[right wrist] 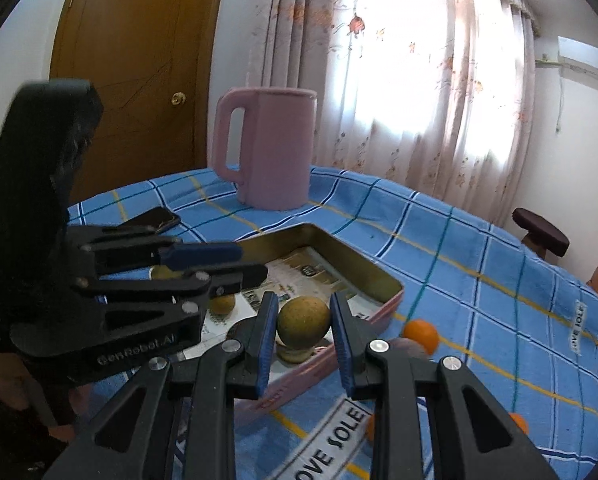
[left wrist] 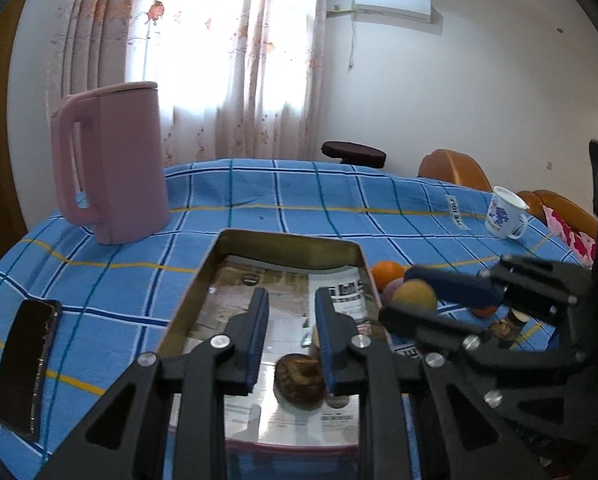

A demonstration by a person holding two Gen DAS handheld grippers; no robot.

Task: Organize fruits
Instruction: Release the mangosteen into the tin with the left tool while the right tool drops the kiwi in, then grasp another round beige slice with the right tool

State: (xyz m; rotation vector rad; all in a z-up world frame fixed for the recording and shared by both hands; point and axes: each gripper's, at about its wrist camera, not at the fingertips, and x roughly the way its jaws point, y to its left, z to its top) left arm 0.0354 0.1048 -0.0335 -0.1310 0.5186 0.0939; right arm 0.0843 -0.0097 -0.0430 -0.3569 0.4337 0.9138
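Fingers of the right gripper (right wrist: 303, 334) grip a round tan fruit (right wrist: 303, 322) over the near corner of the paper-lined tin tray (right wrist: 383, 276), probably to set it down inside. The left gripper (left wrist: 291, 334) hangs over the tray with its fingers parted, holding nothing; a brown wrinkled fruit (left wrist: 299, 378) lies on the lining below it. Counted in the tray: at least two fruits plus the held one. On the table (right wrist: 479, 292), three oranges (right wrist: 421, 334) show, one purplish fruit beside them.
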